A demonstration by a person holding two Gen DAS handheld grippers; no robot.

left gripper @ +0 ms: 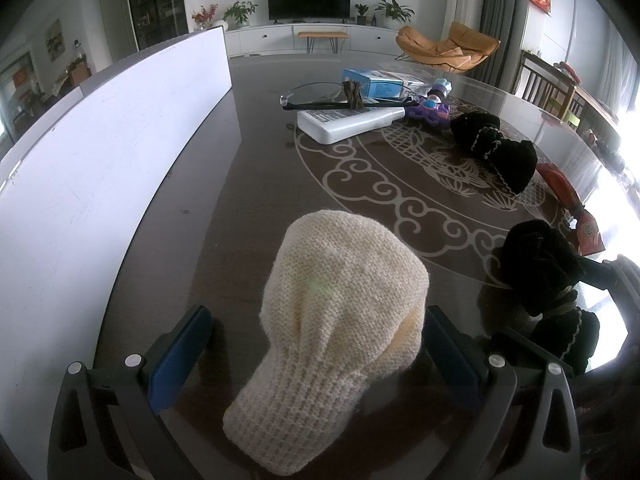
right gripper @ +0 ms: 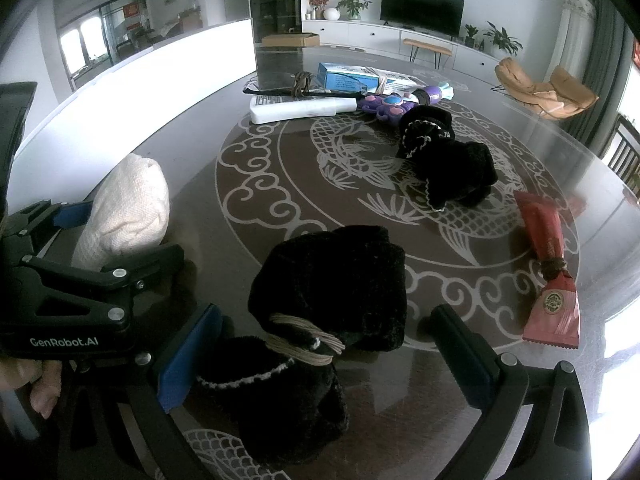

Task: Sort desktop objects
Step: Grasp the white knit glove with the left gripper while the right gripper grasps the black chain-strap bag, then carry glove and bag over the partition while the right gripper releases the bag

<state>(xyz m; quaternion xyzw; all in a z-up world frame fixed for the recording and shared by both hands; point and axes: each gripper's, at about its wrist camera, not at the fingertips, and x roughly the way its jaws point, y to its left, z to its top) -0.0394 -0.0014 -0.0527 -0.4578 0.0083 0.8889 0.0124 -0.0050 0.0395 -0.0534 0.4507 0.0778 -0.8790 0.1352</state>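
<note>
The left claw (left gripper: pixel 318 356) stands wide apart around the cream knitted mitten (left gripper: pixel 336 320), pads clear of it, and the right claw (right gripper: pixel 328 356) gapes likewise around the black fleece mitten (right gripper: pixel 320 320) bound with a tan cord (right gripper: pixel 304 344); both mittens lie on the worktop (right gripper: pixel 280 208). Lift straight back, I judge, so no pad snags knit or cord. The matching black mitten (right gripper: pixel 444 160) lies at one o'clock of the right view, the cream cuff's end is cut off, and the red packet (right gripper: pixel 548 264) print is unreadable.

Cream knit glove (left gripper: pixel 336 320) lies flat; 2 black fuzzy gloves (right gripper: pixel 328 300), perhaps bundled, nearby.
</note>
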